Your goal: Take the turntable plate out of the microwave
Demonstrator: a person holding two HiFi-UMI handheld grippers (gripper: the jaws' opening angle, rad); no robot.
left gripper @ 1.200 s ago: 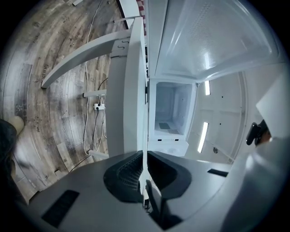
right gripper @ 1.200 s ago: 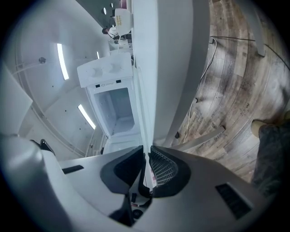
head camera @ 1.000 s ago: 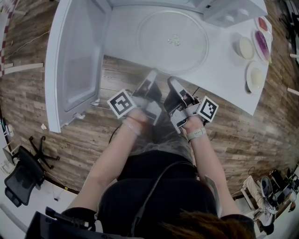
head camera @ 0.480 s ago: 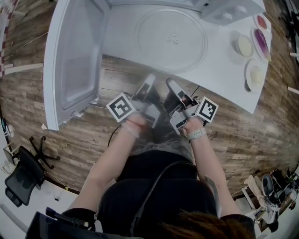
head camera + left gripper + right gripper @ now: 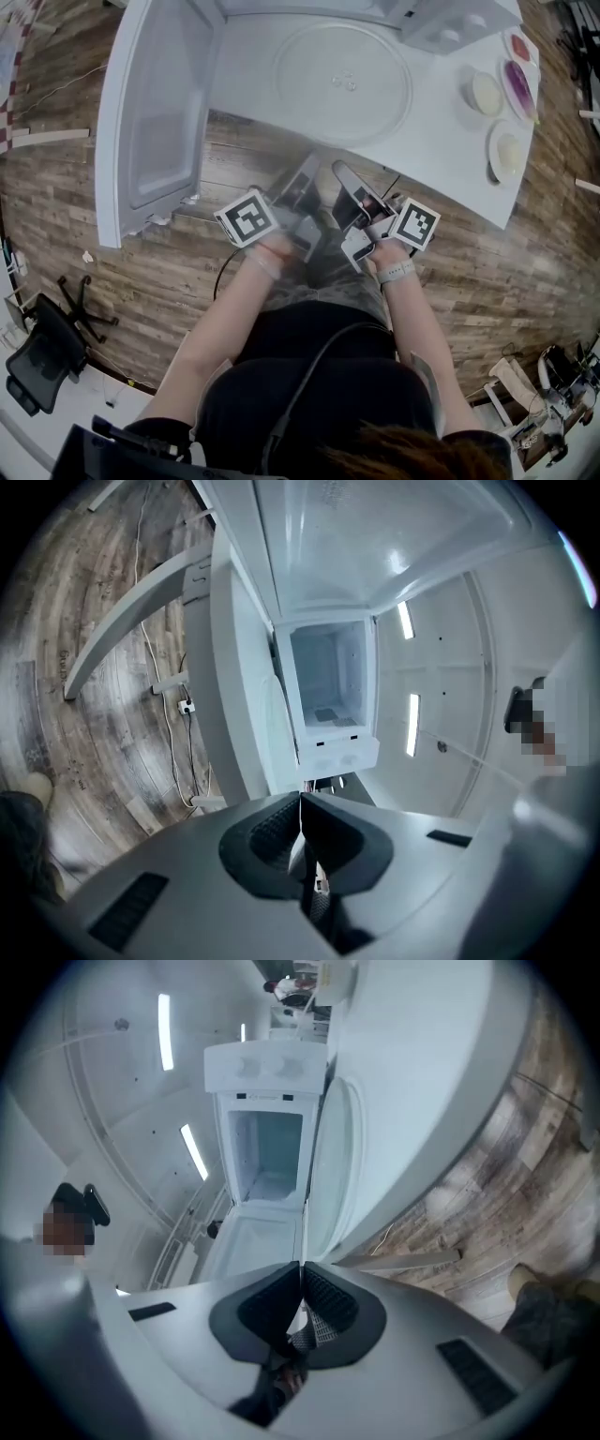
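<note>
Left gripper (image 5: 307, 172): fingers clenched, pads together, nothing between them; the jaws have just been closing. Right gripper (image 5: 342, 174): fingers also clenched, empty. Both point level at the table edge and sit just beside each other over the floor.

Turntable plate (image 5: 342, 80): clear glass, lying flat on the white table (image 5: 441, 141), ahead of both sets of fingertips and well apart from them. It is outside the microwave (image 5: 328, 682), in front of its open cavity; neither gripper touches it.

Microwave door (image 5: 155, 112) is swung open, ahead and to the left of the left fingers, overhanging the table edge. The knob panel is ahead-right of the right fingers.

Right of the right fingers, near the table's far edge, are four small dishes (image 5: 506, 150): cream, purple and red contents.

Wood-plank floor (image 5: 141, 272) lies under the grippers, with a cable on it. An office chair (image 5: 37, 361) stands behind-left. The room has white walls and strip lights (image 5: 412, 724).
</note>
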